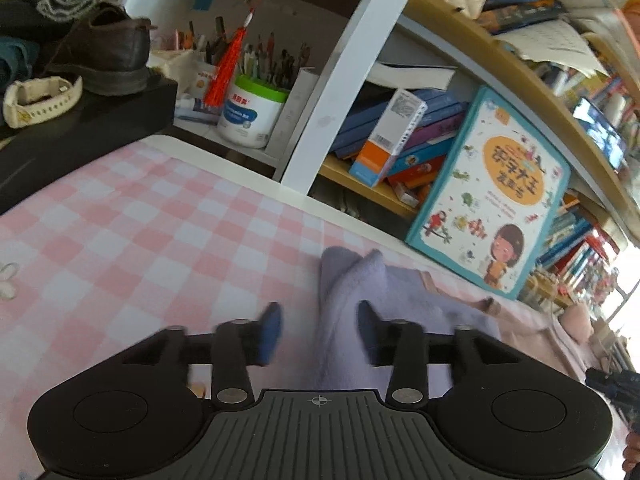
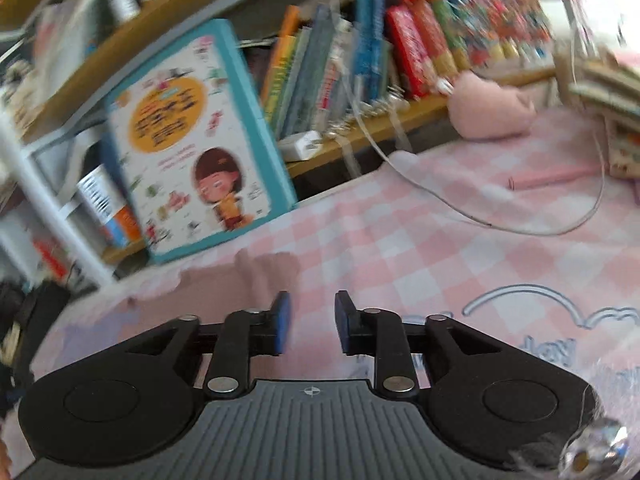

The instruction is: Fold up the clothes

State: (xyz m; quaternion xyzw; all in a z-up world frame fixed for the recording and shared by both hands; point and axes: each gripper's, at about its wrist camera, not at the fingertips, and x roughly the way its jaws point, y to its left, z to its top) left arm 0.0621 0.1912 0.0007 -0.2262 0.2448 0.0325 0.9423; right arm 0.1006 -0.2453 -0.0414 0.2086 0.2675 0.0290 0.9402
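**Both tongs open over the checked cloth, lavender garment at the left one**

My left tongs (image 1: pixel 318 330) stand with their jaws spread apart, gripping nothing. The lavender garment (image 1: pixel 360 304) runs straight up through the gap between the two blue pads (image 1: pixel 270 332), bunched into a soft ridge just ahead of the tips. Whether the pads touch the fabric I cannot tell, as the view is blurred there. The garment spreads away to the right of these tongs, where a pale pink garment (image 1: pixel 532 320) lies beside it. Under both is the pink-and-white checked tablecloth (image 1: pixel 140 240), which fills the ground to the left and ahead of the left tongs.

My right tongs (image 2: pixel 312 322) are likewise parted and hold nothing; only checked cloth shows between the fingers. From this side the clothing (image 2: pixel 160 300) lies to the left of the tongs and just ahead of the left finger, its edge blurred.

Farther out, a teal-edged picture book (image 1: pixel 492 192) leans against the shelves ahead and to the right of the left tongs, and ahead and to the left of the right ones. Ahead-left of the left tongs stand a white tub with a green lid (image 1: pixel 252 114), a red tassel (image 1: pixel 226 72) and a dark shoe (image 1: pixel 108 52). Ahead-right of the right tongs a white cable (image 2: pixel 500 220) loops over the cloth, near a pink plush toy (image 2: pixel 492 112).
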